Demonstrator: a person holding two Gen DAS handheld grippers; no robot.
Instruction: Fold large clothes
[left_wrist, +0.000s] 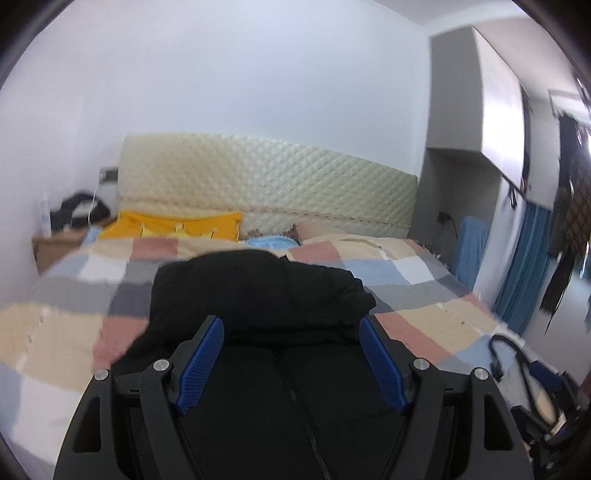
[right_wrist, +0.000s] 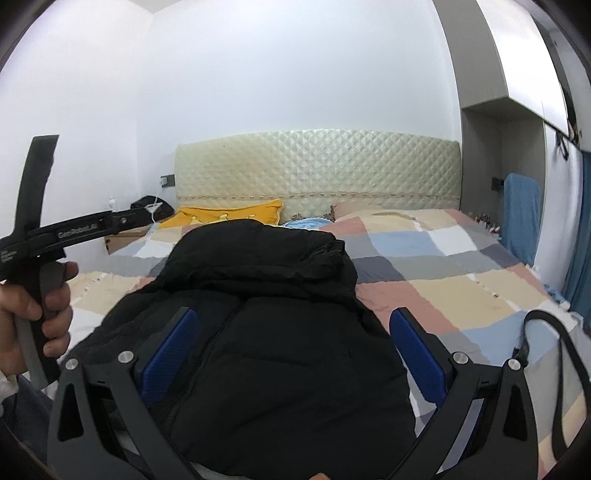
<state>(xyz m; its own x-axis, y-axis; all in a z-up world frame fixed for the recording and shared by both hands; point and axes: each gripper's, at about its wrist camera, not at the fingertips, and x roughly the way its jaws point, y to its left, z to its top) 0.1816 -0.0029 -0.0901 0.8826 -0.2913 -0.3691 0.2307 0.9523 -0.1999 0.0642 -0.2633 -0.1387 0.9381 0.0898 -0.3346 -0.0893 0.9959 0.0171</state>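
Observation:
A black puffer jacket (left_wrist: 258, 291) lies on the checked bedspread (left_wrist: 66, 317), zip side up, sleeves folded in, hood end toward the headboard. It also shows in the right wrist view (right_wrist: 266, 302). My left gripper (left_wrist: 291, 325) is open above the jacket's near part, its blue pads (left_wrist: 201, 362) wide apart and empty. My right gripper (right_wrist: 291, 317) is open over the jacket's near right part, blue pads (right_wrist: 417, 354) apart and holding nothing. The left gripper's body, held in a hand (right_wrist: 33, 306), shows at the left of the right wrist view.
A quilted headboard (left_wrist: 266, 181) stands at the far end with a yellow pillow (left_wrist: 177, 223) and a blue cloth (left_wrist: 271, 242). A nightstand (left_wrist: 55, 243) with dark items is at far left. A bag with black handles (right_wrist: 546, 369) lies at the bed's right edge. A wardrobe (left_wrist: 495, 122) stands right.

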